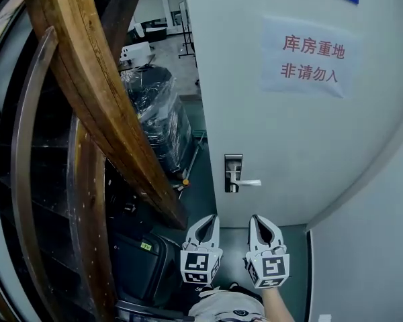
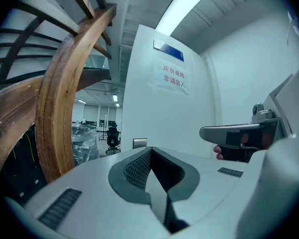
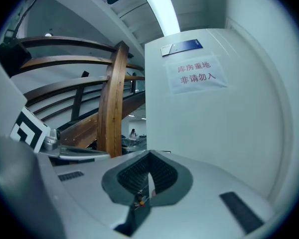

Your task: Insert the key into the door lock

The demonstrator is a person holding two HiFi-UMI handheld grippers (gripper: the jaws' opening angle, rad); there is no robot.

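Observation:
The white door (image 1: 302,139) stands ahead with a silver lock plate (image 1: 233,173) and a lever handle (image 1: 250,182). Both grippers are held side by side below the lock, pointing at the door and well short of it. My right gripper (image 1: 258,220) is shut on a thin silver key (image 3: 150,182), whose blade stands up between the ribbed pads (image 3: 162,176). My left gripper (image 1: 208,220) is shut, and nothing shows between its pads (image 2: 137,169). In the left gripper view the lock plate (image 2: 140,143) peeks just above the jaws' tips.
Curved wooden beams (image 1: 101,92) sweep down close on the left. Behind them stand a plastic-wrapped stack (image 1: 158,116) and a black case (image 1: 138,263). A paper notice (image 1: 312,58) hangs high on the door. A white wall (image 1: 383,247) closes the right side.

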